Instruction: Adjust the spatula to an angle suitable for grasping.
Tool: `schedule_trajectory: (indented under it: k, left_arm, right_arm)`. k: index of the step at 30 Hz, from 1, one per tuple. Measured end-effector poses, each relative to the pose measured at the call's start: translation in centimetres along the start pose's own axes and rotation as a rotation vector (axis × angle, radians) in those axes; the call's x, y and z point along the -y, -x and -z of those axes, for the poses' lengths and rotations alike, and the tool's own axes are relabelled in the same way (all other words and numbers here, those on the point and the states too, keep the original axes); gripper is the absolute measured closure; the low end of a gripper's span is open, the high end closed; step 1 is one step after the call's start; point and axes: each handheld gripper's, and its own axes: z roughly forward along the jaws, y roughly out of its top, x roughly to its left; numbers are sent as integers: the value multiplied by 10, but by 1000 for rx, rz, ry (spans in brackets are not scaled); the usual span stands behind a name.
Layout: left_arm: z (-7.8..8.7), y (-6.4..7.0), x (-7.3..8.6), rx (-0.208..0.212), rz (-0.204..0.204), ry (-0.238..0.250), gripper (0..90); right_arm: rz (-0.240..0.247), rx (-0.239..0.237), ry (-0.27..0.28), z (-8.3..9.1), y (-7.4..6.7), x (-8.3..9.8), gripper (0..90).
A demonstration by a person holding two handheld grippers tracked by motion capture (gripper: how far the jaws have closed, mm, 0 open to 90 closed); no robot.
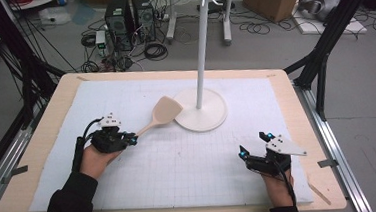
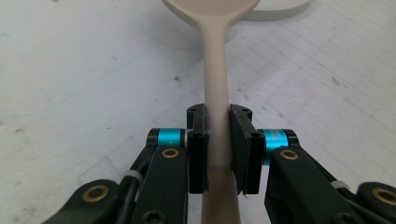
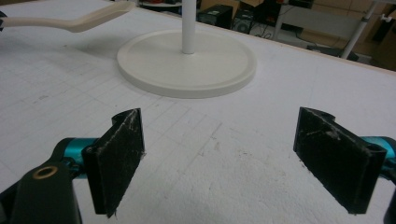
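From the high view I see my left gripper (image 1: 128,138) near the left edge of the table (image 1: 38,146), pinching the handle end of a beige spatula (image 1: 162,113). The spatula runs up and right from the jaws, and its blade sits just beside the round base of the white hook stand (image 1: 202,116), which rises from the middle of the table toward the far edge. My right gripper (image 1: 247,154) rests near the front right corner, well apart from both, holding nothing.

In the left gripper view the grip is plain: both pads (image 2: 198,144) press flat against the spatula handle (image 2: 215,93), one on each side, and the handle passes between them toward the blade at the top. The stand's base (image 2: 280,9) peeks in beyond it.

The right gripper view shows what the other two cannot: the right gripper (image 3: 219,158) has its jaws spread wide over bare white mat (image 3: 210,186). Farther off stands the stand's base (image 3: 187,63), and the spatula (image 3: 70,23) hangs clear above the mat at the upper left, blade tilted upward
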Motion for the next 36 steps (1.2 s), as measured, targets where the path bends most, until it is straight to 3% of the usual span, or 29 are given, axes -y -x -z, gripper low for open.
schedule_trajectory:
  k: [2, 5, 9, 14, 16, 24, 36]
  left_arm:
    - [0, 1, 0, 24, -17, 4, 774]
    - [-1, 7, 1, 81, -89, 5, 774]
    - [-6, 14, 2, 158, -143, -6, 774]
    - [-13, 24, 3, 214, -202, -20, 774]
    - [-17, 30, 3, 259, -241, -22, 774]
    - [-27, 38, 4, 314, -305, -64, 773]
    - [-32, 50, 7, 391, -390, -64, 773]
  right_arm:
    - [-1, -2, -2, -1, -1, 0, 155]
    - [1, -2, -1, -1, -1, 0, 155]
    - [1, -3, -2, -1, 0, 0, 155]
    - [1, -2, 0, 0, 0, 0, 155]
    - [1, -1, 1, 0, 0, 1, 155]
    - [-2, -6, -3, 0, -1, 1, 155]
    - [3, -10, -4, -1, -2, 1, 155]
